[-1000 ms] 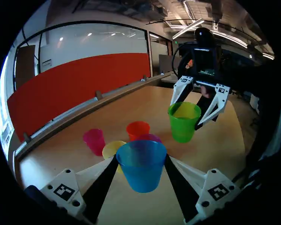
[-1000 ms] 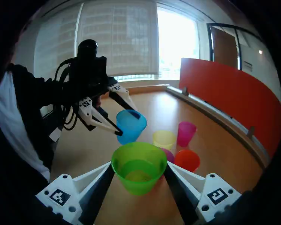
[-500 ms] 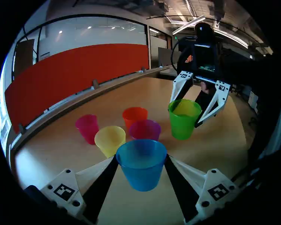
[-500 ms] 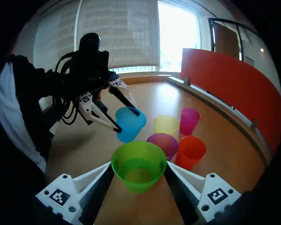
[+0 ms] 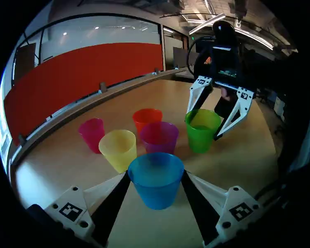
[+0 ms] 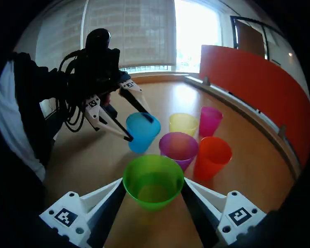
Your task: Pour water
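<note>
Left tongs (image 5: pixel 156 177) grip an upright blue cup (image 5: pixel 156 188). Right tongs (image 6: pixel 153 182) grip an upright green cup (image 6: pixel 153 196) part-filled with liquid. Yellow cup (image 5: pixel 118 149), purple cup (image 5: pixel 159 137), orange cup (image 5: pixel 146 118) and pink cup (image 5: pixel 91 133) stand clustered on the tabletop (image 5: pixel 246 157) nearby.

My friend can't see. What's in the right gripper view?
The right hand-held gripper holds a green cup with some liquid in it, up close. Beyond, the left hand-held gripper holds a blue cup beside a purple cup, yellow cup, pink cup and orange cup standing on a wooden table.
</note>
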### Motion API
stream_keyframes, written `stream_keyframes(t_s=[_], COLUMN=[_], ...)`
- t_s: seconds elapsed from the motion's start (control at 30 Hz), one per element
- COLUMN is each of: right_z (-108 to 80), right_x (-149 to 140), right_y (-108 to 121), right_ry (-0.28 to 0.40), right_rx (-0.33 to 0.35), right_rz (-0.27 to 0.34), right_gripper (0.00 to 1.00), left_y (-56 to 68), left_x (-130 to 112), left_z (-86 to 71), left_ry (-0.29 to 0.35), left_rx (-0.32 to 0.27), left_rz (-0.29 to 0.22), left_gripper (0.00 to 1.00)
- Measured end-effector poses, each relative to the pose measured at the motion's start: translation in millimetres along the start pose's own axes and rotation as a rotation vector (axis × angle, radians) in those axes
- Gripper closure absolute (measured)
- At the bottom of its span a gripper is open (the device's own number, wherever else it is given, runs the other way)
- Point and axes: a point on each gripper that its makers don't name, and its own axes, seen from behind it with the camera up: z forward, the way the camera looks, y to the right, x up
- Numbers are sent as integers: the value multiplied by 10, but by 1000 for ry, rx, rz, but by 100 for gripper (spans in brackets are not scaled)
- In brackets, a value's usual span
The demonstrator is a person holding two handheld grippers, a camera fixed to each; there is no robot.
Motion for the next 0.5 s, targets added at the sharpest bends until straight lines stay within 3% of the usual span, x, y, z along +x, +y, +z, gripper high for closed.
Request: stream_keyframes(t_s=[0.5], right_z=[83], right_x=[-164], right_y=[30], right_ry=[-22], right_rx=[-6], right_rz=[2], right_gripper=[9], left_y=[56], left_x=[-57], left_z=[22], left_ry=[22], left_rx=[-15], left_rz=[6], left_gripper=[13])
